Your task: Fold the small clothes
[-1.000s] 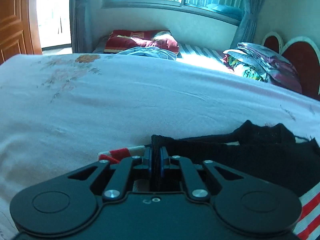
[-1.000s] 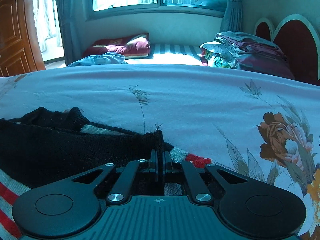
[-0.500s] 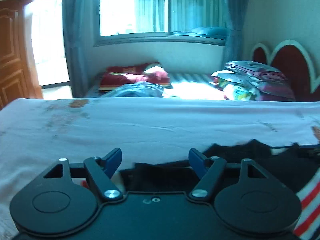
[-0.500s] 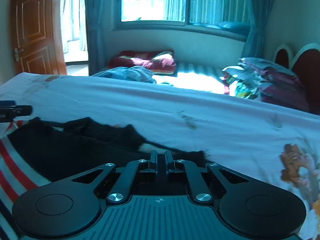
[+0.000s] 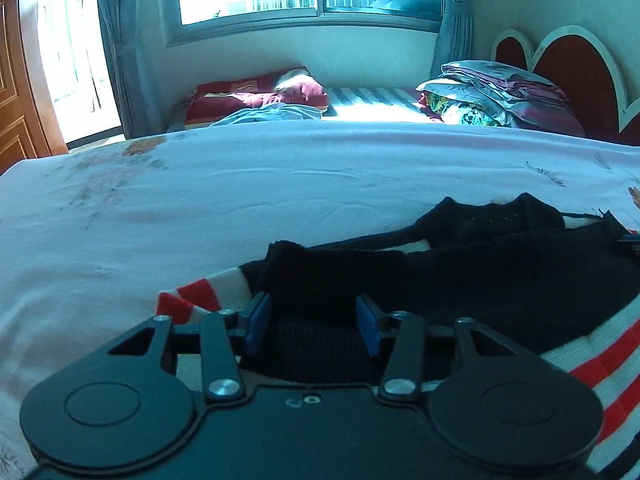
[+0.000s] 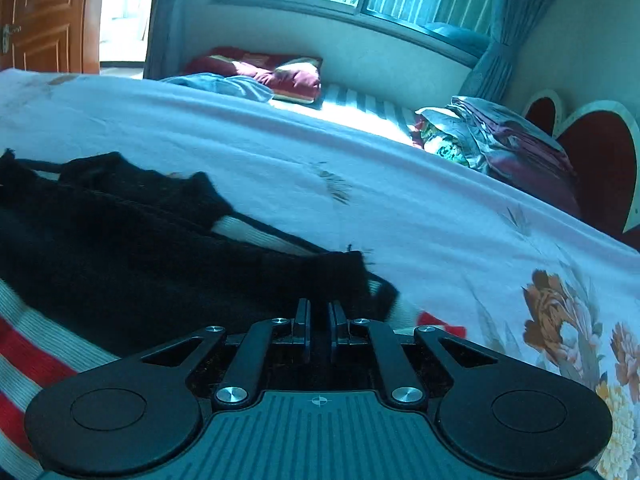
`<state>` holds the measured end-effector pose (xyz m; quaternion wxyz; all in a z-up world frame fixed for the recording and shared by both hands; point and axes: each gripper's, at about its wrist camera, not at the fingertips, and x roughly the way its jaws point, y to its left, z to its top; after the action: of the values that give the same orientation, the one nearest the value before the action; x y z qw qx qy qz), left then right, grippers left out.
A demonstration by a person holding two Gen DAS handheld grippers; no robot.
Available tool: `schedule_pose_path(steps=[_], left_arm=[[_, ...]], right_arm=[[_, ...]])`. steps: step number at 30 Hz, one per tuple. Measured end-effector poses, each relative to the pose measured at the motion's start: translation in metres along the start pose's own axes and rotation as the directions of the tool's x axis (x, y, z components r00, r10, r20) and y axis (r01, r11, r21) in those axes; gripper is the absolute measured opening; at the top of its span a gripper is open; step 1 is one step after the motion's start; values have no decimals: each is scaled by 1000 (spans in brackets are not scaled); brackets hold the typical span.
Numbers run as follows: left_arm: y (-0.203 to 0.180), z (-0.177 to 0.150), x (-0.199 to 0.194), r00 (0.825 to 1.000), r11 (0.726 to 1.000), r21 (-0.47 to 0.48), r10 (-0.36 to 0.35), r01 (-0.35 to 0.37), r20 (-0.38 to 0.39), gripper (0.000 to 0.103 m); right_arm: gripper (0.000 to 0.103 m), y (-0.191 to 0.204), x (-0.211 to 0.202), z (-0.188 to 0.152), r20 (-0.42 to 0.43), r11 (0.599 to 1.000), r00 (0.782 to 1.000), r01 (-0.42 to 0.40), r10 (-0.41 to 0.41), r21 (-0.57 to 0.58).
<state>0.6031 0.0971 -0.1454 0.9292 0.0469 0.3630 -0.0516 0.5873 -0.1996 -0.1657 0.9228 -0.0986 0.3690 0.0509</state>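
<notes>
Since half a second ago, the left gripper (image 5: 313, 323) is seen lowered onto the sweater (image 5: 460, 280), and its blue-padded fingers (image 5: 256, 322) are held apart with black knit lying between them, nothing being pinched. A second ago those same fingers were pressed together on the fabric edge. The right gripper (image 6: 319, 330) is seen with its fingers nearly together, only a narrow gap being left, and black cloth is seen in that gap; whether the cloth is truly clamped cannot be told, although the corner of the sweater (image 6: 168, 248) is seen bunched right at the fingertips. The sweater is laid on the near part of the bedspread (image 5: 240, 196), close to its front edge, with a black layer folded over a lower layer of white and red stripes; a striped piece is shown sticking out at the left gripper's side and another at the right gripper's side. A small collar-like fold is seen along the far edge of the garment. The bedspread (image 6: 400, 200) is pale with a printed flower pattern towards its right side. Beyond the far edge of the bedspread, a dark red pillow (image 5: 260, 94) with a blue cloth (image 5: 272, 114) before it is seen, and a pile of folded bedding (image 5: 500, 94) is stacked by the heart-shaped headboard (image 5: 572, 68).
</notes>
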Motion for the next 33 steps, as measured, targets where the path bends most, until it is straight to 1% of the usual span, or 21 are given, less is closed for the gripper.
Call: schedule_pose_path(steps=[1, 2, 4, 6, 7, 12, 14, 15, 16, 17, 18, 19, 20, 21, 22, 23, 25, 26, 28, 30, 33], left_arm=[[0, 0, -1, 1000, 1000, 13, -3, 3, 4, 46], [-2, 0, -1, 1000, 1000, 29, 5, -5, 5, 46], [-8, -1, -1, 1000, 998, 49, 27, -27, 11, 45], [-12, -2, 0, 999, 998, 52, 41, -42, 17, 45], [-13, -2, 0, 999, 998, 54, 43, -44, 20, 45], [-11, -1, 1, 999, 998, 51, 32, -33, 15, 47], [-11, 0, 0, 1000, 999, 48, 22, -23, 15, 50], [-13, 0, -3, 999, 997, 63, 35, -37, 19, 53], [-19, -1, -6, 997, 993, 89, 71, -73, 26, 64], [-27, -1, -14, 990, 984, 110, 135, -140, 48, 77], [-33, -2, -26, 987, 984, 104, 131, -141, 94, 84], [-39, -3, -38, 989, 992, 94, 77, -89, 127, 75], [-47, -4, -48, 991, 996, 83, 21, -32, 136, 70], [-57, -5, -54, 991, 997, 77, -13, 2, 134, 60], [-68, -6, -59, 990, 996, 72, -52, 43, 127, 52], [-78, -8, -61, 989, 994, 69, -91, 84, 116, 50], [-95, -14, -62, 987, 989, 73, -134, 127, 93, 48], [-101, -18, -60, 988, 989, 79, -134, 128, 78, 48], [-106, -24, -54, 990, 988, 75, -139, 136, 35, 46], [-104, -32, -49, 991, 988, 73, -134, 133, 12, 47], [-95, -38, -49, 992, 990, 71, -122, 121, 13, 49]], right_arm=[[5, -9, -1, -2, -3, 1000, 1000, 2, -2, -6], [5, -13, -2, -2, -3, 1000, 1000, -14, 14, -9], [5, -15, -1, -1, -7, 1000, 1000, 8, -8, -19], [5, -17, 1, -4, -14, 999, 999, 35, -35, -10], [5, -22, 0, -8, -16, 999, 999, 35, -35, 9], [5, -24, -8, -8, -6, 999, 999, 49, -49, 16], [6, -24, -19, -4, 35, 995, 995, 89, -91, 48], [15, -23, -28, -3, 61, 993, 993, 100, -104, 65], [26, -21, -37, -2, 82, 992, 992, 91, -99, 88], [55, -18, -47, -1, 104, 992, 991, 74, -85, 105], [66, -12, -55, -1, 126, 993, 990, 53, -66, 106], [66, -4, -64, -1, 150, 996, 988, 14, -26, 83], [61, 8, -73, -1, 168, 998, 986, -31, 21, 57], [33, 18, -78, -2, 173, 996, 982, -79, 71, 40], [24, 32, -81, -1, 156, 991, 980, -131, 126, 20], [13, 43, -82, -1, 143, 985, 975, -172, 169, 7], [12, 65, -85, -5, 136, 975, 966, -221, 222, -22], [13, 74, -86, -6, 129, 972, 963, -235, 236, -28], [13, 88, -82, -10, 87, 962, 958, -270, 273, -42], [13, 98, -81, -16, 75, 958, 956, -278, 283, -73], [13, 102, -74, -25, 38, 958, 960, -273, 278, -88]])
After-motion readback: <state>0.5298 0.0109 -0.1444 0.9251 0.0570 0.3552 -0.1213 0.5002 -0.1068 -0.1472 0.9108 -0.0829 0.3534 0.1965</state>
